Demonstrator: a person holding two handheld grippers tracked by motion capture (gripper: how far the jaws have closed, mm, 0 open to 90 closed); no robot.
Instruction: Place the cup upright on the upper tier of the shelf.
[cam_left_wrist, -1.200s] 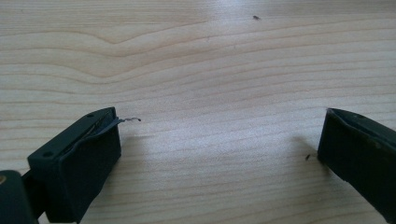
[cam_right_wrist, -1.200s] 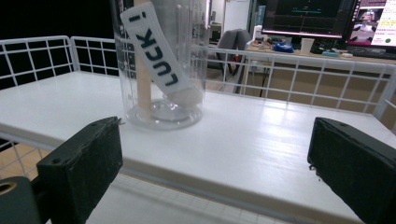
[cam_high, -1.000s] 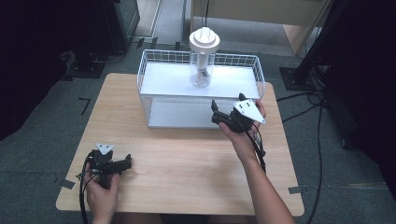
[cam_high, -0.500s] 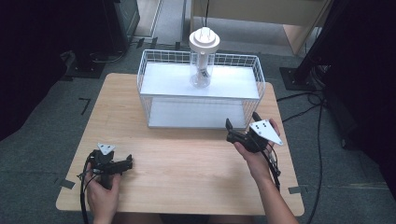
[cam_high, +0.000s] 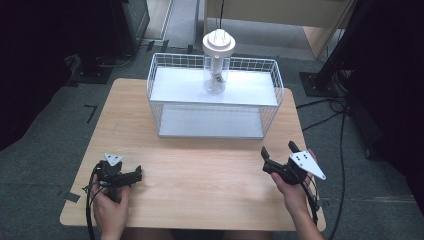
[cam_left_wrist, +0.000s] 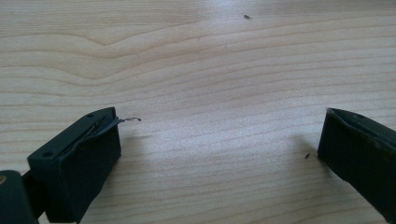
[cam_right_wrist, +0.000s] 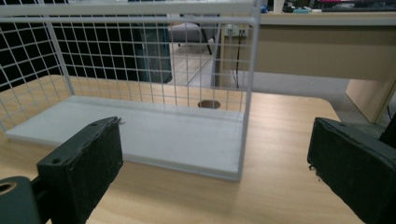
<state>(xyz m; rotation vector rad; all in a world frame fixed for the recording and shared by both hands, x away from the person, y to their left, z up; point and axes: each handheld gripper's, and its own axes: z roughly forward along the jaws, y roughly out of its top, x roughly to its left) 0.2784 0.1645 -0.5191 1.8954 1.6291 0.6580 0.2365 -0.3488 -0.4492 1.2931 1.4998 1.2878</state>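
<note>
Resting low on tabletop (cam_high: 200, 170), both grippers empty, jaws spread; right gripper (cam_high: 280, 159) nearer rack (cam_high: 215, 102), facing it; left gripper (cam_high: 131, 175) well apart.

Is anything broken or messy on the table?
Nothing is spilled or knocked over. One small oddity: on the left gripper, a thin curled sliver sticks out from the pad of one jaw, as if its lining is peeling. The bottle stands upright on the wire rack.

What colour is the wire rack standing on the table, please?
The wire rack is white, wires and both shelves alike; the high view shows it best.
</note>
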